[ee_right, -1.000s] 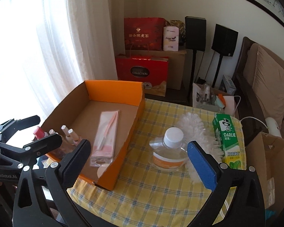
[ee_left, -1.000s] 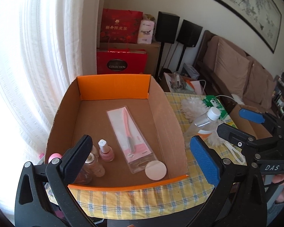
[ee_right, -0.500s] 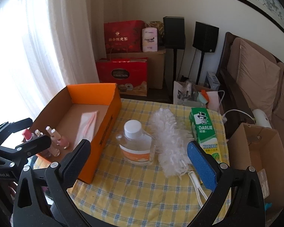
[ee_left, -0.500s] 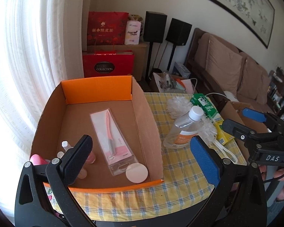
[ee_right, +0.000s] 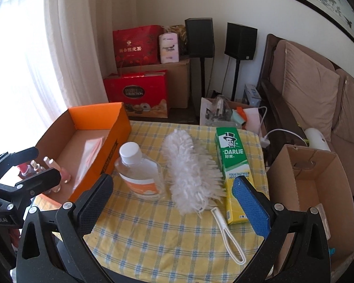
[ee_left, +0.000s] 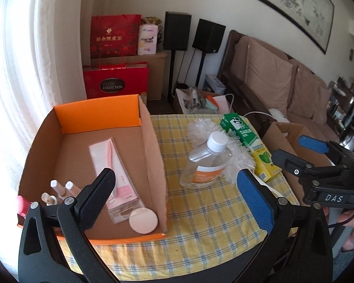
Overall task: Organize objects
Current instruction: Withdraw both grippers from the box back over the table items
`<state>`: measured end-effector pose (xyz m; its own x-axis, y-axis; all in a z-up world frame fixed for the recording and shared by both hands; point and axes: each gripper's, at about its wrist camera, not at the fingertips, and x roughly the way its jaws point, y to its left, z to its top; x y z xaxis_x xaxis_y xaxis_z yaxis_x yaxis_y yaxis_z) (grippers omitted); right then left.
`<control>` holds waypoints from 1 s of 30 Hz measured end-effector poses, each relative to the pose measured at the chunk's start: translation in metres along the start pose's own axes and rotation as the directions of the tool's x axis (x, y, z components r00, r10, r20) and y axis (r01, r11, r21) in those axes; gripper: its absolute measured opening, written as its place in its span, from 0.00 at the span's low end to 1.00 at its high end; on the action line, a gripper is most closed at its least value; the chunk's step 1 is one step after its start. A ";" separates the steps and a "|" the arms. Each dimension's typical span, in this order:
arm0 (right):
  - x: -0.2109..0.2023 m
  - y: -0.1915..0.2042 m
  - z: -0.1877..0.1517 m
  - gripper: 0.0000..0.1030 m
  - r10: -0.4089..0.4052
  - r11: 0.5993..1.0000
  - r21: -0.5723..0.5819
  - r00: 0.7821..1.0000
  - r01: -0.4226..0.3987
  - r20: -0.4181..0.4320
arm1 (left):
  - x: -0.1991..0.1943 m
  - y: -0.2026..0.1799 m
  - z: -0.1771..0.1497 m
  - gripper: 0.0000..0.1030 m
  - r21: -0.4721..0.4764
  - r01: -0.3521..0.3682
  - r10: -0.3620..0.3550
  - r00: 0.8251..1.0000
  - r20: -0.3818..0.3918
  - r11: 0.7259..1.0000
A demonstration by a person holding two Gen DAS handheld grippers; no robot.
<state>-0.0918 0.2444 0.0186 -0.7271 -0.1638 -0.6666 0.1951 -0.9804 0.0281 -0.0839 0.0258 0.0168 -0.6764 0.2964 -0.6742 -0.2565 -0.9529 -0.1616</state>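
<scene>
Compared with a second earlier, both views had been swung to the right: the orange cardboard box point(ee_left: 151, 146) was shifted toward the left edge, and the clear bottle point(ee_right: 139, 172), the white duster point(ee_right: 191, 172) and the green toothpaste carton point(ee_right: 233, 162) were brought toward the middle of the yellow checked tablecloth point(ee_right: 167, 231). The left gripper point(ee_left: 177, 195) was held spread and empty above the box's near right corner; the right gripper point(ee_right: 174, 198) was likewise held wide and empty, over the cloth in front of the duster. Inside the box, a packaged pink razor point(ee_left: 113, 165), a round puff point(ee_left: 143, 220) and small nail-polish bottles point(ee_left: 62, 187) were seen. The bottle lay just beside the box wall, touching the duster. An open brown carton point(ee_right: 318, 184) stood right of the table.
</scene>
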 end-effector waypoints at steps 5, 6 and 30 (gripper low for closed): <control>0.000 -0.015 -0.004 1.00 -0.015 1.000 0.015 1.000 0.015 -0.003 | 0.009 -0.014 0.000 1.00 0.007 0.033 -0.033 0.999 -0.006 0.999; 0.000 -0.019 -0.004 1.00 -0.018 1.000 0.019 1.000 0.018 -0.004 | 0.012 -0.016 0.000 1.00 0.010 0.038 -0.038 0.999 -0.009 0.999; 0.037 -0.101 -0.038 0.98 -0.060 0.989 0.127 0.995 0.070 -0.082 | 0.053 -0.056 -0.019 1.00 0.008 0.122 -0.122 0.992 -0.032 0.992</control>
<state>-0.1127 0.3414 -0.0372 -0.6807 -0.0956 -0.7263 0.0590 -0.9954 0.0757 -0.0922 0.0937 -0.0242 -0.6176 0.4082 -0.6722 -0.3427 -0.9090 -0.2372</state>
